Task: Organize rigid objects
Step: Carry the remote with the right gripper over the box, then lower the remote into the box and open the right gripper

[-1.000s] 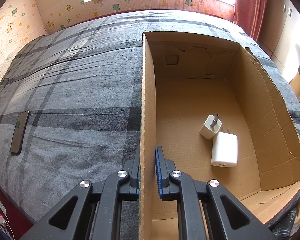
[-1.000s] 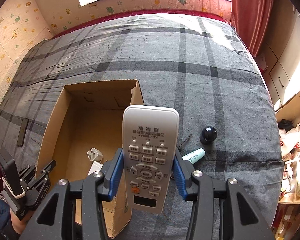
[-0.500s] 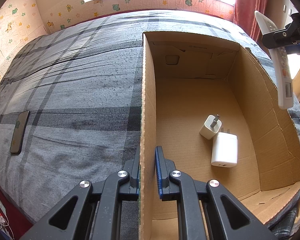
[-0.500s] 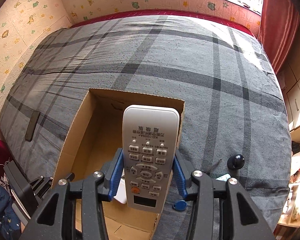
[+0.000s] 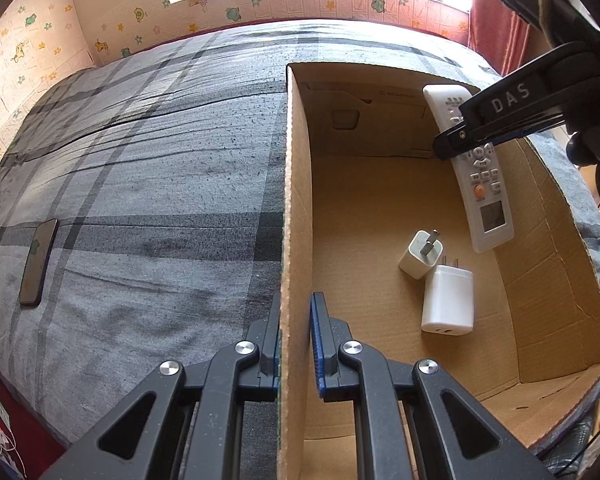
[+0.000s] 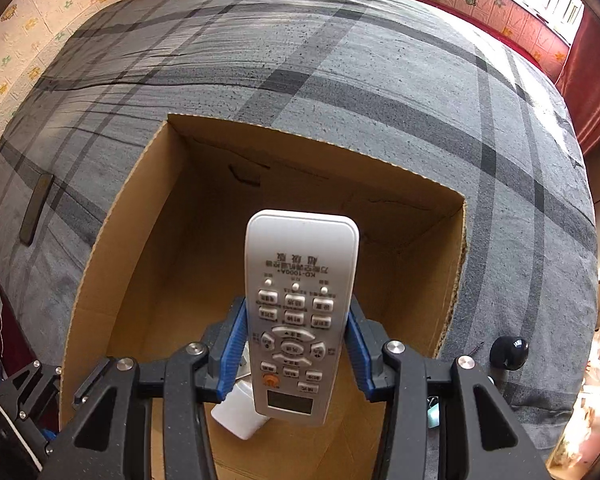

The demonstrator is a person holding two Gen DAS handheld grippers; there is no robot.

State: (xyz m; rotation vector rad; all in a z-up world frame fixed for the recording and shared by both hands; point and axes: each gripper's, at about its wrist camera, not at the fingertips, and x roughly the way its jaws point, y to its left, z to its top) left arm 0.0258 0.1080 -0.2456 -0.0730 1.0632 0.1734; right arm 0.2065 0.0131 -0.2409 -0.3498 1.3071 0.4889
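An open cardboard box [image 5: 296, 184] [image 6: 112, 216] lies on the grey plaid bed. My left gripper [image 5: 295, 320] is shut on the box's left wall, pinching the cardboard edge. My right gripper [image 6: 296, 332] is shut on a white remote control [image 6: 298, 304] [image 5: 474, 168], gripping its sides, and holds it above the box's inside. Two white charger plugs, a small one [image 5: 420, 254] and a larger one [image 5: 448, 300], lie on the box floor below the remote; one plug [image 6: 240, 412] peeks out under it in the right wrist view.
A dark phone [image 5: 38, 262] [image 6: 36, 208] lies on the bed [image 5: 160, 160] left of the box. A black round knob [image 6: 508, 352] and a small greenish item [image 6: 434, 412] lie on the bed right of the box. Walls and a red curtain [image 6: 592, 92] border the bed.
My right gripper has carried the remote leftward and down from beside the box to over its inside. The left gripper and box have stayed still.
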